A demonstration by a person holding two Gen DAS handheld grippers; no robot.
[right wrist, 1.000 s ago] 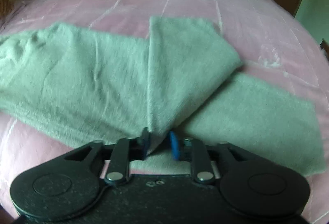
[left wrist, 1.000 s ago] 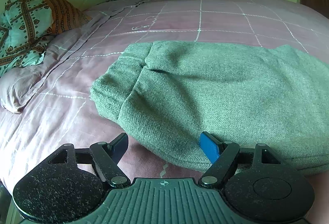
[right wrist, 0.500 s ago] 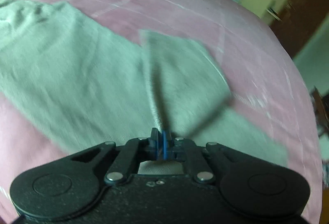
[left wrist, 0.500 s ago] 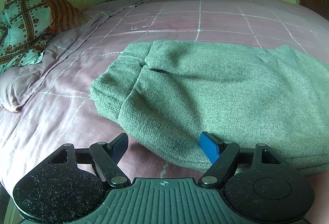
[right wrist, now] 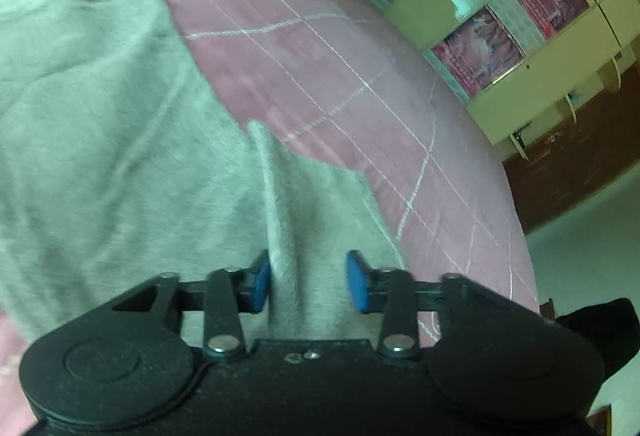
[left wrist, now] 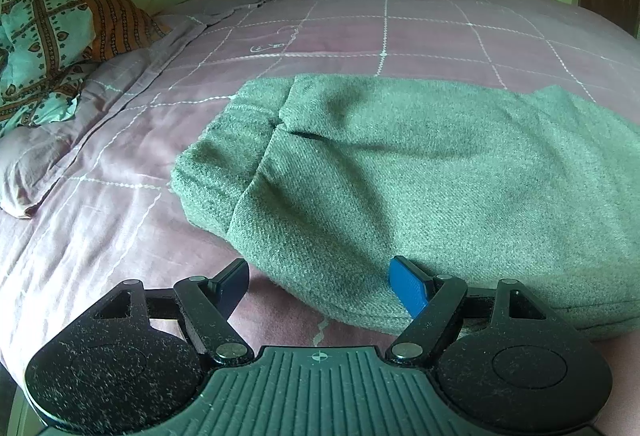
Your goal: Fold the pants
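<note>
— Green pants (left wrist: 420, 171) spread on the pink bed (left wrist: 360, 27). Left tongs (left wrist: 320, 282) released, resting at the waistband edge. Right tongs (right wrist: 307, 282) parted around a raised fold.

— Best laid flat, edges matched, ridge smoothed before withdrawing.

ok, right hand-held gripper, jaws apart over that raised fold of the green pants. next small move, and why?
Probably pull the right hand-held gripper straight back off the green pants. Its jaws stand apart with a ridge of cloth between the pads, not pinched, so the fold looks released. The left hand-held gripper is open too, at the waist end on the pink bedsheet. Backing out straight should avoid dragging the ridge.
</note>
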